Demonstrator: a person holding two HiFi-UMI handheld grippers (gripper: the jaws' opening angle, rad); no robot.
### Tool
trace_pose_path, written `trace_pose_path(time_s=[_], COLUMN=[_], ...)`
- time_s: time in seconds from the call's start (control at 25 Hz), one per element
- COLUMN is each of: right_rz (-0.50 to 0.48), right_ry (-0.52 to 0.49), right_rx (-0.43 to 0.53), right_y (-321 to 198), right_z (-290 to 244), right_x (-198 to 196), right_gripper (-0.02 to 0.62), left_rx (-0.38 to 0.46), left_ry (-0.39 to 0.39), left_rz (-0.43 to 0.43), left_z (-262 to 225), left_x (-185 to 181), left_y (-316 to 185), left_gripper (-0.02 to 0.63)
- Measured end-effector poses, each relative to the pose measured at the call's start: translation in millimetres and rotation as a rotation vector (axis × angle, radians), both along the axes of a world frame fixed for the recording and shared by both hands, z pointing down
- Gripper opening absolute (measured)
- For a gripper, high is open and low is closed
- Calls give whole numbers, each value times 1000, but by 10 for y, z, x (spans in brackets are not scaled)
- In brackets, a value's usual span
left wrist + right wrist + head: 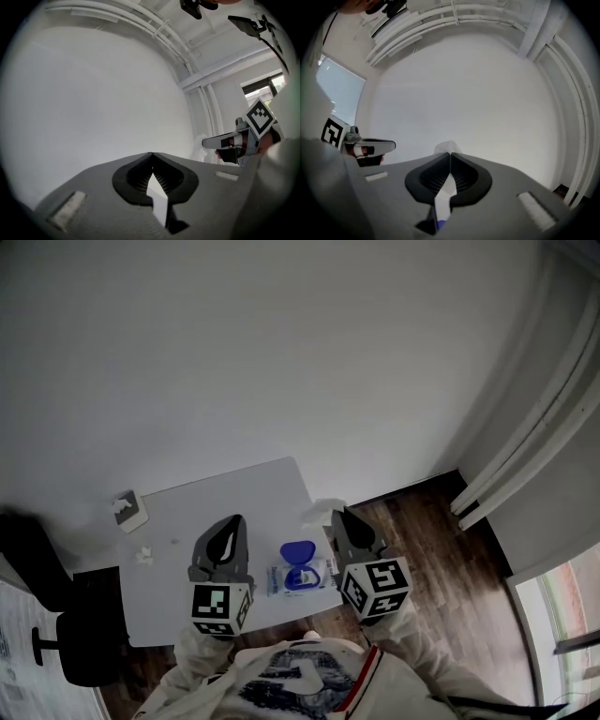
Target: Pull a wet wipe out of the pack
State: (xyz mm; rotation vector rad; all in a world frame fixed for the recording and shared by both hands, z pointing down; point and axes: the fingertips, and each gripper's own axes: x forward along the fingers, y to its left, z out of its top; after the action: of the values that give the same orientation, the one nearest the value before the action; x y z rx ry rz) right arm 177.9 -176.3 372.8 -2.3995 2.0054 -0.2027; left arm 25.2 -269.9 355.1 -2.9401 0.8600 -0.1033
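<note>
**Right tool** (pixel 335 515): jaws were closed on a white wipe (pixel 319 510), and a corner of it showed beyond the tips. The tool pointed level and was held high above the surface (pixel 159 598).

**Wipe:** it sat up and away from the pack (pixel 278 579). No strand joining the two could be seen, so it was probably fully out.

**Pack:** it lay flat by the surface's near edge, below and between both tools, with its blue lid (pixel 298 552) flipped open.

**Left tool** (pixel 238 519): jaws were together with nothing gripped. It pointed level, beside the pack's left end.
</note>
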Motion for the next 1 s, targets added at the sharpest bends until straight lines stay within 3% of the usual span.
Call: trace_pose_path(time_s=[0.28,0.8,1.0], right_rz=[-32,-71,-88], right_ry=[4,-42,-29], right_rx=[33,34,44], right_y=[-25,43,47], right_z=[-191,-41,-73], right_x=[-88,60,-68], right_gripper=[9,11,11], left_rx=[6,-19,-16], left_ry=[8,-27,-15], left_rz=[-11,-51,-58], left_z=[-76,151,121], left_x=[15,156,77], left_y=[-14,120,126], left_gripper=[5,5,5])
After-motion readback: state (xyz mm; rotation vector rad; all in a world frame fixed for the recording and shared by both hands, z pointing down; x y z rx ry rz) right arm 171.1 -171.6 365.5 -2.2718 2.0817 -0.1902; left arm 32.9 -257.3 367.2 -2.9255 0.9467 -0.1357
